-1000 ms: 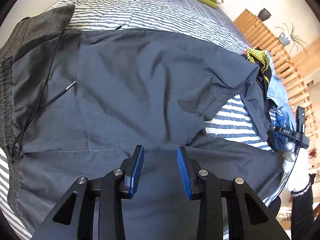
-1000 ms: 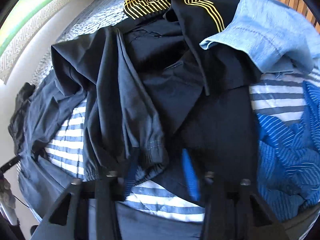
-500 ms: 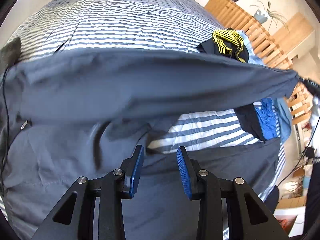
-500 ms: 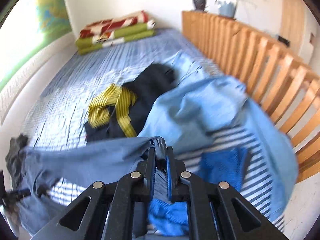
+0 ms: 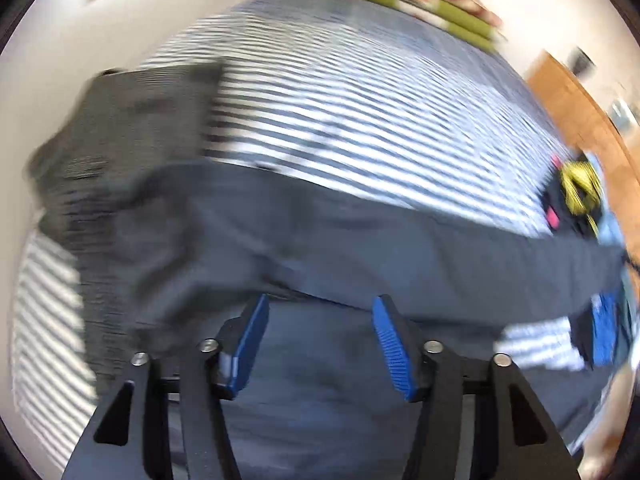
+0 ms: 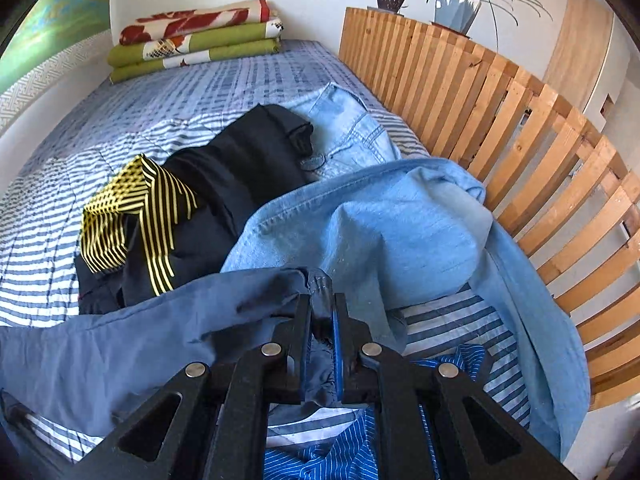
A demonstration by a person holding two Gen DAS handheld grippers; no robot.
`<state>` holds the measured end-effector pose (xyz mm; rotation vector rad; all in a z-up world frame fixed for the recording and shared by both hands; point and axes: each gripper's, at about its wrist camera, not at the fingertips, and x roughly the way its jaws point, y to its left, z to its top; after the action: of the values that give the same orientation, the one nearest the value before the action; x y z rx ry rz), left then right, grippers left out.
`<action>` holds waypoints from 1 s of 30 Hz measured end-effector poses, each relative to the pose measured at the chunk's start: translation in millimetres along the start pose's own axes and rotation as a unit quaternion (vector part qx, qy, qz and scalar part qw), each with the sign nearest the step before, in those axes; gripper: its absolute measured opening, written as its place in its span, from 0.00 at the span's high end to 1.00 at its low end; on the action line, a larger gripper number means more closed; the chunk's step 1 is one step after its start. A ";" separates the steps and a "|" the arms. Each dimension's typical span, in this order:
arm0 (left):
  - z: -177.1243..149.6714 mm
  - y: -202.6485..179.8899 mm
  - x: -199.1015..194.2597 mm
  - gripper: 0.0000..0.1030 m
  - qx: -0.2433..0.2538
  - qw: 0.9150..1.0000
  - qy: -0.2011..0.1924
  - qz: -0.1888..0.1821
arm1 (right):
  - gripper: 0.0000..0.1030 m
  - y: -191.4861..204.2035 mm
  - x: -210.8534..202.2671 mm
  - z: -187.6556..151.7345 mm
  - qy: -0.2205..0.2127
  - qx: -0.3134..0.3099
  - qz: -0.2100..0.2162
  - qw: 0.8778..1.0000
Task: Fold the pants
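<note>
Dark grey pants (image 5: 360, 256) lie stretched across the striped bed (image 5: 360, 104), one leg cuff pinched in the clenched right gripper (image 6: 321, 316) and lifted above the cover; the waistband end rests at the far left (that view is motion-blurred). The left gripper (image 5: 320, 340) hovers over the cloth, jaws apart, empty. No fold appears made yet; straightening seems under way, every fold remains. Beside the cuff: a denim shirt (image 6: 392, 232), a black-and-yellow garment (image 6: 208, 200), a blue striped shirt (image 6: 332, 456). Beyond: folded blankets (image 6: 196, 40), slatted wooden rail (image 6: 500, 112), potted plant (image 6: 460, 8).
</note>
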<state>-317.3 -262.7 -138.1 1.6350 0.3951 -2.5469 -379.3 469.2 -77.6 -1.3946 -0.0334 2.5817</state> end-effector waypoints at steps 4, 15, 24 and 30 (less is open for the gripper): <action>23.6 80.7 -6.3 0.30 -0.128 0.992 -0.004 -0.020 | 0.92 -2.9 16.6 -9.0 0.018 0.006 -0.001 1.000; 77.4 56.2 40.4 0.21 -0.145 0.987 0.034 -0.057 | 0.92 17.8 15.8 -9.0 0.022 -0.020 -0.021 0.999; 95.7 19.6 118.5 0.40 -0.135 0.987 0.091 -0.012 | 0.92 15.7 16.8 -7.2 0.017 -0.027 -0.033 0.999; 92.8 12.7 120.3 0.96 -0.117 0.990 0.082 -0.003 | 0.92 8.5 17.5 -2.0 0.009 -0.027 -0.036 0.999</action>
<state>-447.3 -291.7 -212.3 1.7566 0.6851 -2.2732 -388.4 464.0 -94.2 -1.4078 -0.1481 2.5276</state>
